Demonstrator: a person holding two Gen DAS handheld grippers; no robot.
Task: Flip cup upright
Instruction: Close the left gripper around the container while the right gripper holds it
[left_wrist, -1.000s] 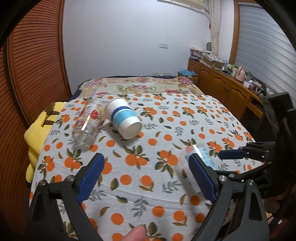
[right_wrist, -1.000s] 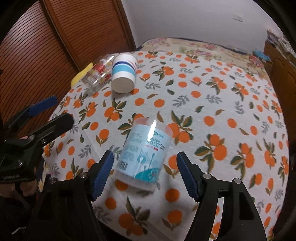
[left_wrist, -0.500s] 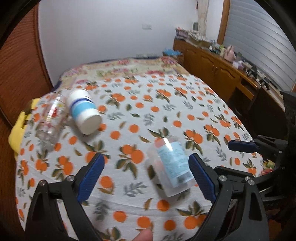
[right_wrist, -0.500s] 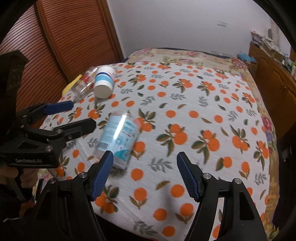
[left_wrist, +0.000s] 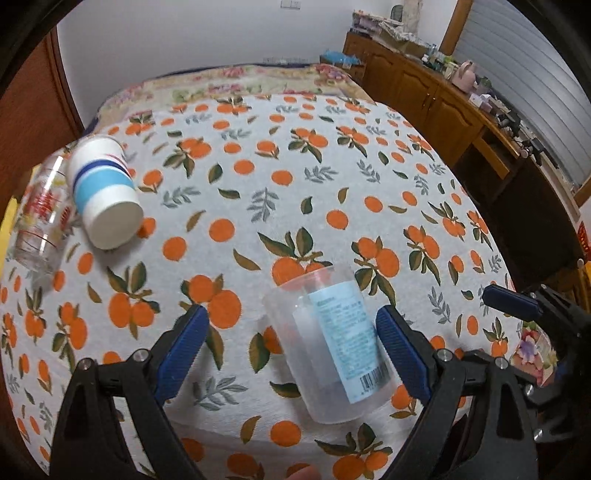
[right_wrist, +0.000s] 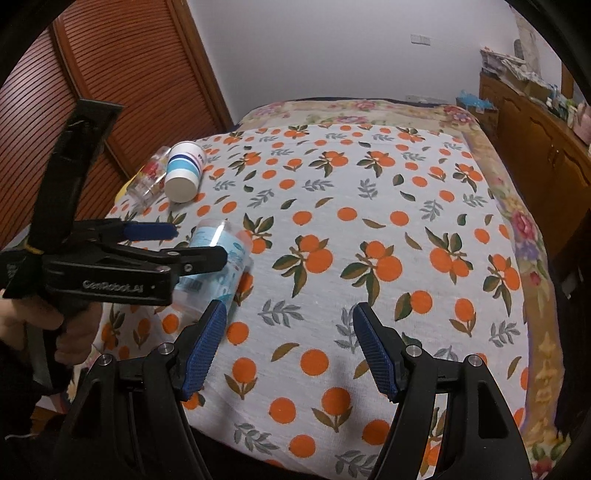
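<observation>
Jaws of our left gripper (left_wrist: 290, 339) gape around the frosted plastic cup with a pale blue label (left_wrist: 334, 341), lying sideways on the orange-print cloth (left_wrist: 258, 192) (ready to clench). Our right gripper (right_wrist: 288, 345), also unclenched, has drawn away from the cup since earlier.

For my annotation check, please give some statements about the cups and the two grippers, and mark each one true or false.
1. The clear plastic cup with the blue label lies on its side on the orange-print cloth. True.
2. The left gripper is shut on that cup. False: its jaws stand open around it.
3. The white paper cup with blue stripes stands upright. False: it lies on its side.
4. A clear glass with red print lies beside the paper cup. True.
5. The right gripper holds nothing. True.
</observation>
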